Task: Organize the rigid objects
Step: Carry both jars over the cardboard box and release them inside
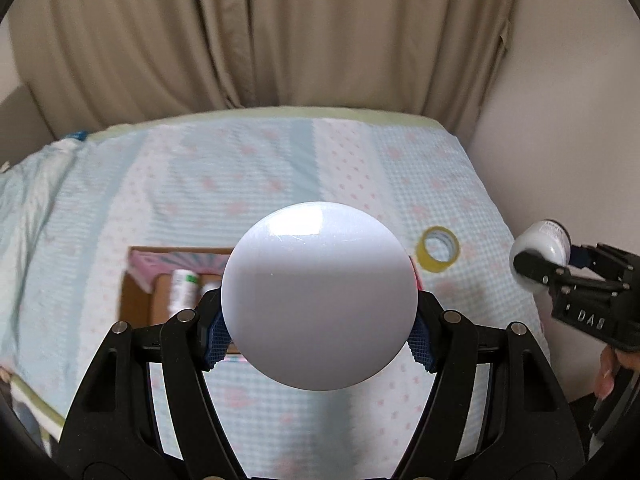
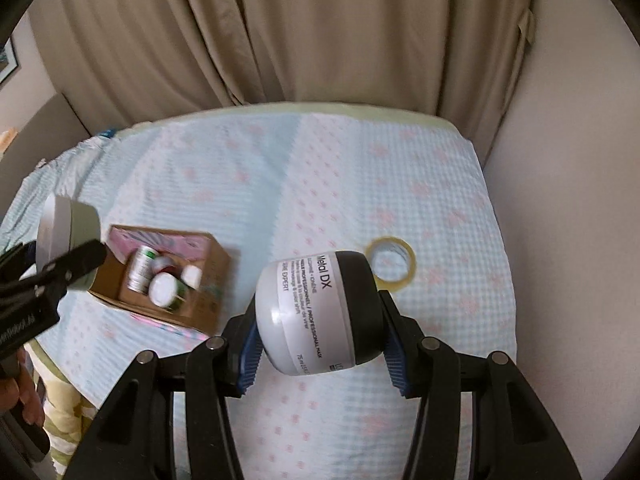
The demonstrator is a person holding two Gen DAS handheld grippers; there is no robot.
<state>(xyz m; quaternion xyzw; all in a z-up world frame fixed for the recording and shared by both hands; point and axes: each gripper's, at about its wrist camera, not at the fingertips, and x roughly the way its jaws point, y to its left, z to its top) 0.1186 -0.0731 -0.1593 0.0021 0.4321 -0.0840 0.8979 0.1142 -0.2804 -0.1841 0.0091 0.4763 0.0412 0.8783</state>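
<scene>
Bedspread point(image 2: 320, 184): pale blue and white gingham panels, scattered pink motifs; pale green edging at the far side.
Curtain point(image 2: 320, 32): plain beige.
Wall point(image 2: 568, 200): off-white.
Box point(image 2: 212, 280): brown cardboard, flap lining pink with pale blue stripes.
Bottles in box point(image 2: 164, 280): white caps, one silver body with green label.
Tape roll point(image 2: 391, 263): translucent yellow.
Jar point(image 2: 316, 312): white body, black lid, white label with black print.
Tub point(image 1: 319, 296): glossy white face; side pale green.
Grippers, left point(image 1: 319, 326) and right point(image 2: 320, 350): black frames, blue ribbed pads point(image 2: 249, 354).
</scene>
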